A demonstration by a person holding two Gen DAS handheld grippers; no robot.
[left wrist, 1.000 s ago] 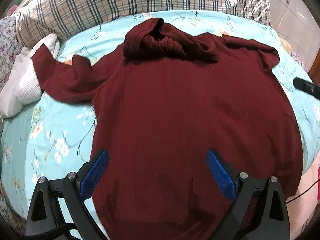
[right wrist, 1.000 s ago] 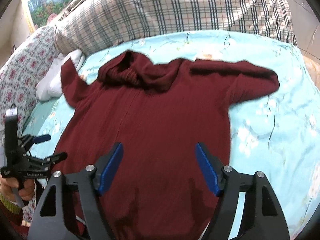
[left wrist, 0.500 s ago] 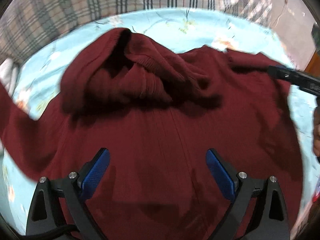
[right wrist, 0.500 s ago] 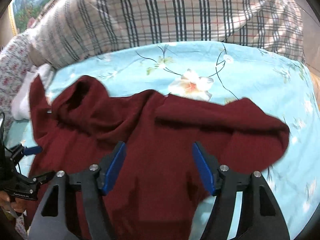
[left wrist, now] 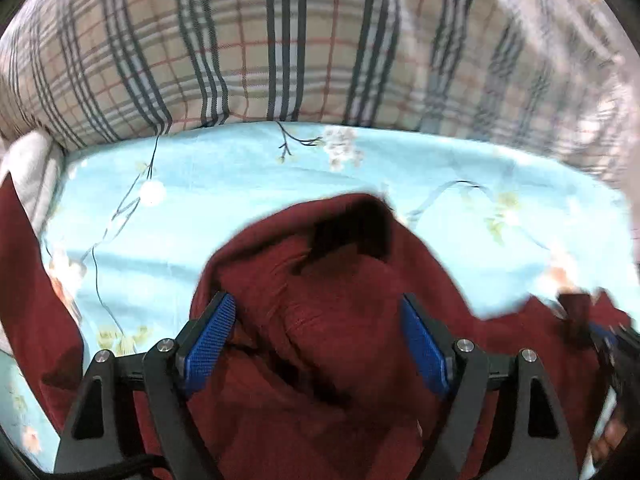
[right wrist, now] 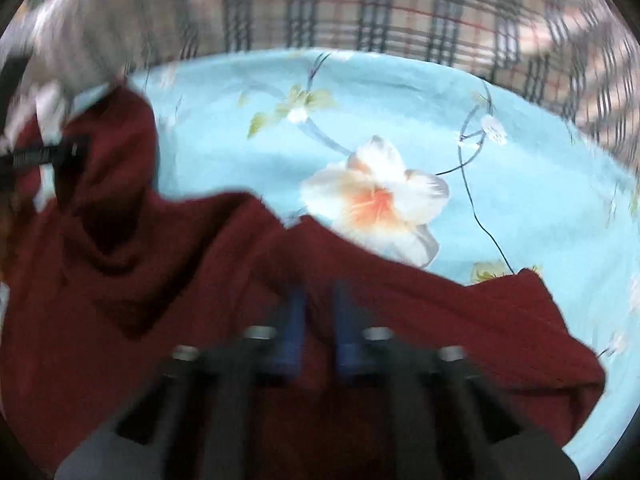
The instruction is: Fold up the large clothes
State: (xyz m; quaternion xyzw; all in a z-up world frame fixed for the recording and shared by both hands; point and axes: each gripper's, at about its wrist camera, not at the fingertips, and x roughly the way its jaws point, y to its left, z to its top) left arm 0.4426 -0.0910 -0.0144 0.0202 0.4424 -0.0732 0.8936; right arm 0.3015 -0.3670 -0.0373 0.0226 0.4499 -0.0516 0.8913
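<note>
Step in hand, as judged: taking hold of the upper edge of the dark red sweater at collar and shoulder, ahead of the first fold. Nearest in the right wrist view, the right gripper has its fingers clenched almost together over the shoulder area; the frame is blurred, so whether knit fabric is pinched between them cannot be told. In the left wrist view, the left gripper is wide but closing, its fingers straddling the bunched turtleneck collar; the fabric lies between the pads, which do not yet press on it. Past the fingers, the collar opening faces the far side, and one sleeve runs out to the right. The sweater lies spread on the bed's light blue floral sheet, with the plaid quilt heaped along the far edge. The next move calls for both grips to be secure on matched points before the top edge is lifted evenly.
</note>
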